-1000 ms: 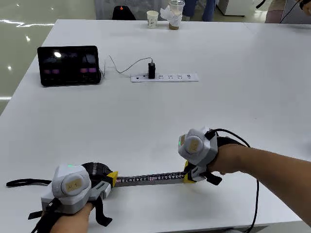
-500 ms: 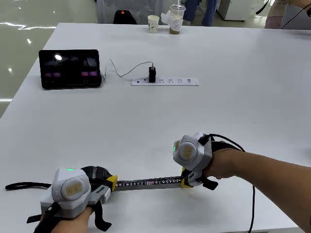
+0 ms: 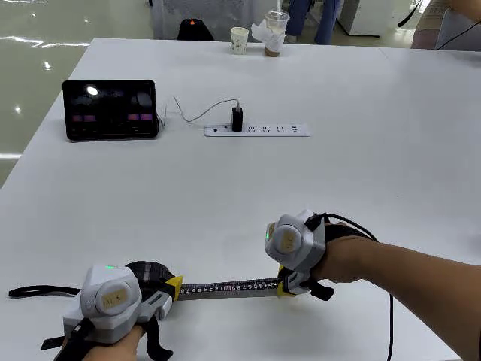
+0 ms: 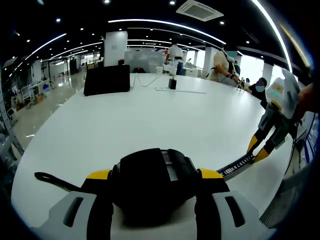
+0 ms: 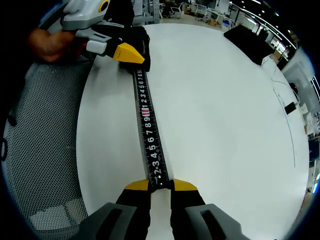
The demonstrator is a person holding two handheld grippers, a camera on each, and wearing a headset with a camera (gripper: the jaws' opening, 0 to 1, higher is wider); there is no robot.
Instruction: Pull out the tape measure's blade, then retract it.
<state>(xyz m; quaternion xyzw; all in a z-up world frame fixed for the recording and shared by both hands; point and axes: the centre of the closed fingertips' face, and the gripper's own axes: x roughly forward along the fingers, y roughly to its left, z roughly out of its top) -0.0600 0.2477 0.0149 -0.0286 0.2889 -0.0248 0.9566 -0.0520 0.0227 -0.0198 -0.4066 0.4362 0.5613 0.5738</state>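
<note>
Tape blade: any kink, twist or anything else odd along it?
Nothing stands out. The blade runs straight and untwisted from the case in the left gripper to the right gripper pinching its tip.

Yellow-tipped fingers (image 5: pixel 136 185), black cable (image 3: pixel 391 323)

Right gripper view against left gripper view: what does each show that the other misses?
Right gripper view: readable numbers on the blade, with the right tool shut on its tip. Left gripper view: the black case up close between the left tool's jaws, the case's strap, people in the background. Both: the blade, the white table and the opposite tool.
</note>
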